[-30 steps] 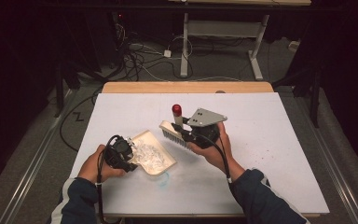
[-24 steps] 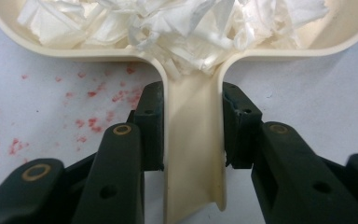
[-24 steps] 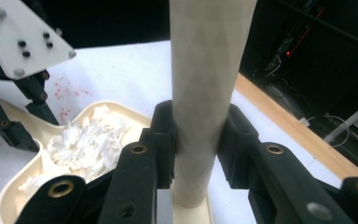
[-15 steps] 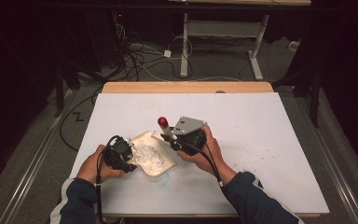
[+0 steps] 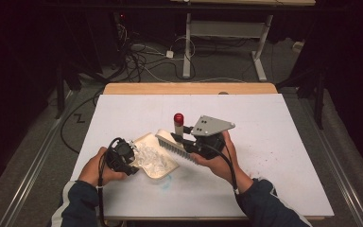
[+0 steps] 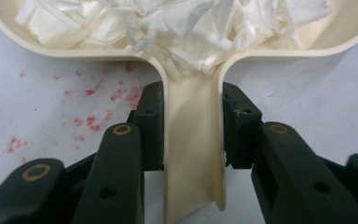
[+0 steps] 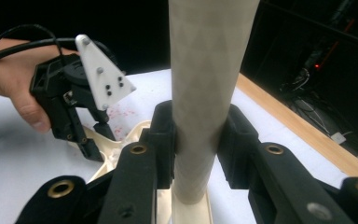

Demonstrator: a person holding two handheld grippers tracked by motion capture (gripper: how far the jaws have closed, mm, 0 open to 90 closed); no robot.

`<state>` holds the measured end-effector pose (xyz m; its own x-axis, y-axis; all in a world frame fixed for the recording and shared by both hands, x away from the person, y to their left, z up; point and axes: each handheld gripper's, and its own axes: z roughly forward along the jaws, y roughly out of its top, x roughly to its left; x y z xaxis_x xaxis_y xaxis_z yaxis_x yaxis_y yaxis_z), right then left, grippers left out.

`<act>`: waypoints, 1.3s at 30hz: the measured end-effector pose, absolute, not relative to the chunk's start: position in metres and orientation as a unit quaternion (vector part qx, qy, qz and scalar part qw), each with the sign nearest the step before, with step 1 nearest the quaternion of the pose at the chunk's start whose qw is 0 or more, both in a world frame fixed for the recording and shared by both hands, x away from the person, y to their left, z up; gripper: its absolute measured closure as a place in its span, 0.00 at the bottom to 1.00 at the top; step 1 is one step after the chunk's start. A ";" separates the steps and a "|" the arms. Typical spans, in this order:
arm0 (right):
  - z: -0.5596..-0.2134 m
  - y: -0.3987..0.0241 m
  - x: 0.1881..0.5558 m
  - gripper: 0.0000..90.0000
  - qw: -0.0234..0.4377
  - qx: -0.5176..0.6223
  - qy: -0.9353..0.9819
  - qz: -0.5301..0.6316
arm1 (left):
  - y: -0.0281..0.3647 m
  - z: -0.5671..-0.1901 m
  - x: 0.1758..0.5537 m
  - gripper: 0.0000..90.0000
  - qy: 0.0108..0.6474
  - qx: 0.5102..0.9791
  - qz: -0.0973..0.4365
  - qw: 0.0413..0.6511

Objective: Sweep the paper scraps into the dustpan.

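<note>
High view: left gripper (image 5: 133, 161) clamps the handle of a cream dustpan (image 5: 163, 166), which lies flat on the white table (image 5: 274, 142) and holds crumpled white paper (image 5: 149, 155). Left gripper view confirms both pads pressed against the handle. Right gripper (image 5: 185, 142) is closed on the grey handle of a brush (image 5: 172, 146), bristles held at the pan's far edge.
</note>
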<state>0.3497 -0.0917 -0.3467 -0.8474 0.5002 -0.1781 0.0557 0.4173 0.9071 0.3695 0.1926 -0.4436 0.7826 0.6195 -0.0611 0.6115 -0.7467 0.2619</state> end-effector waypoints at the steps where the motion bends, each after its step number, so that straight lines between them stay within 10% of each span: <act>1: -0.346 -0.095 0.350 0.79 0.217 0.174 0.812 0.512 | 0.193 -0.444 0.369 0.70 0.330 0.934 0.015 0.136; 39: -0.342 -0.159 0.341 0.79 0.203 0.195 0.813 0.510 | 0.195 -0.448 0.367 0.70 0.362 0.918 0.019 0.163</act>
<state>0.3407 -0.1590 -0.3421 -0.8415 0.5243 -0.1302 0.1115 0.4044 0.9078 0.3668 0.1952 -0.4481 0.7373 0.6705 -0.0827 0.6579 -0.6848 0.3135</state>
